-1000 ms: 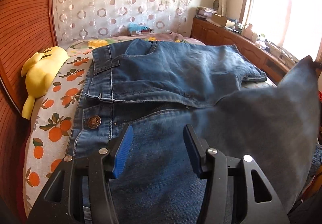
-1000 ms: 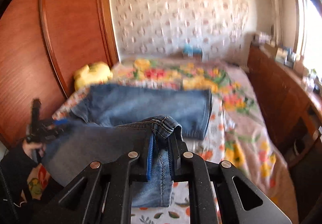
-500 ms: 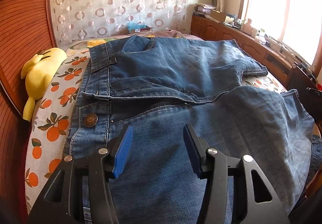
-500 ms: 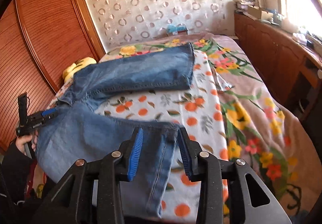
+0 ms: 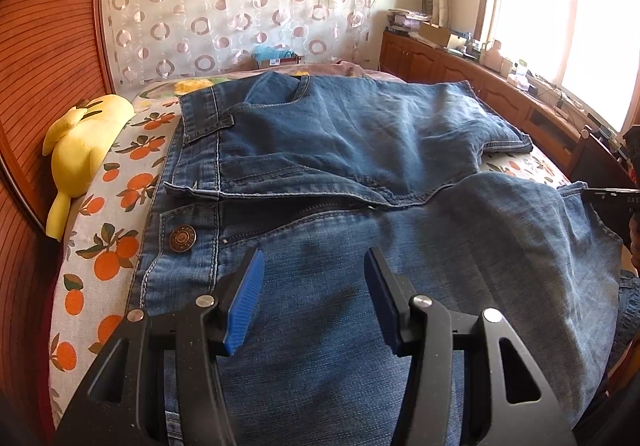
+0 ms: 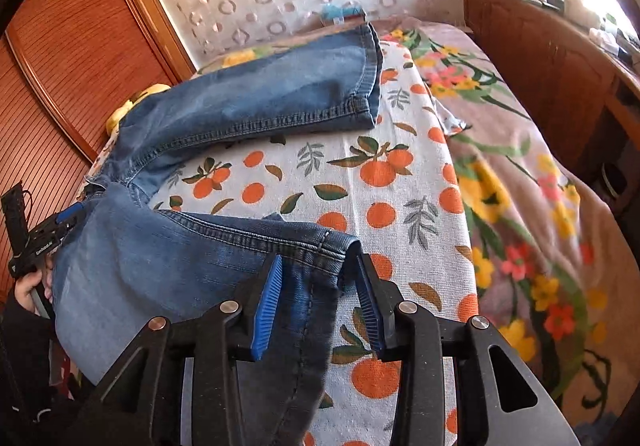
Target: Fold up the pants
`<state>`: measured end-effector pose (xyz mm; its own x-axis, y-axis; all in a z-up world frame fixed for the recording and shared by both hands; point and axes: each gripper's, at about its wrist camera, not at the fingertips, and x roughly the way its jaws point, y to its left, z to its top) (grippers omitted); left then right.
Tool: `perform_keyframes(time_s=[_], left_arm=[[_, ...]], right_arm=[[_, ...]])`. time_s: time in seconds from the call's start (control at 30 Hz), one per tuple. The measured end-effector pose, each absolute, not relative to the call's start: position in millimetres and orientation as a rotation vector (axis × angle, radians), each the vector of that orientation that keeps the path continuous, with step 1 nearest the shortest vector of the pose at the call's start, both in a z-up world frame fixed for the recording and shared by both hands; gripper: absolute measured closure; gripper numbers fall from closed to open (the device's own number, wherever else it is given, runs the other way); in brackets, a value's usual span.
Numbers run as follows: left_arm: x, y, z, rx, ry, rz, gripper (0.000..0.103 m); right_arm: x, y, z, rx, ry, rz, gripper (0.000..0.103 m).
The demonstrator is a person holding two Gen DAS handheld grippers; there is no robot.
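Blue jeans [image 5: 360, 149] lie spread on the bed, waistband and brass button [image 5: 182, 238] to the left, both legs running right. My left gripper [image 5: 314, 298] is open and empty over the near leg beside the waistband. In the right wrist view the far leg [image 6: 260, 93] lies flat and the near leg's hem [image 6: 320, 242] drapes at the bed's front edge. My right gripper [image 6: 318, 298] is open, its jaws either side of that hem. The left gripper [image 6: 44, 238] shows at the far left of that view.
The bed has an orange-print sheet [image 6: 380, 181] and a floral blanket [image 6: 520, 173] to the right. A yellow plush toy [image 5: 80, 149] lies by the wooden headboard [image 5: 44, 65]. A wooden cabinet [image 5: 480, 85] runs under the window.
My right gripper opened and let go of the near leg's hem, which dropped from the air onto the bed. The left gripper stayed open over the waistband area.
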<state>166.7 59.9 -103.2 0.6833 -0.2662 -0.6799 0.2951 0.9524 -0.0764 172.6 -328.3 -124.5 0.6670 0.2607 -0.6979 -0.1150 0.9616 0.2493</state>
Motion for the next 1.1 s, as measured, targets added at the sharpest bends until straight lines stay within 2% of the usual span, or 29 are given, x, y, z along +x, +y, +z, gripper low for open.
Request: perform_keyframes(time_s=[0.03, 0.23, 0.37, 0.57, 0.87, 1.1], left_arm=[[165.6, 60.3, -102.7, 0.037, 0.750, -0.315, 0.050], [156.2, 68.3, -95.3, 0.004, 0.678, -0.308, 0.050], [155.7, 72.2, -93.5, -0.015, 0.664, -0.298, 0.050], [158.6, 69.8, -96.5, -0.006, 0.686, -0.291, 0.050], [158.1, 69.0, -97.3, -0.007, 0.697, -0.289, 0.050], [158.3, 68.1, -97.9, -0.005, 0.705, -0.282, 0.050]], right_arm=[[172.3, -326.3, -116.8, 0.181, 0.797, 0.241, 0.087], [165.8, -324.2, -34.9, 0.125, 0.581, 0.279, 0.088], [195.5, -312.3, -9.4, 0.102, 0.545, 0.268, 0.088], [254.2, -263.4, -81.6, -0.010, 0.786, 0.226, 0.087], [170.2, -307.3, -86.7, 0.059, 0.696, 0.196, 0.057], [118.4, -311.5, -108.6, 0.076, 0.741, 0.272, 0.056]])
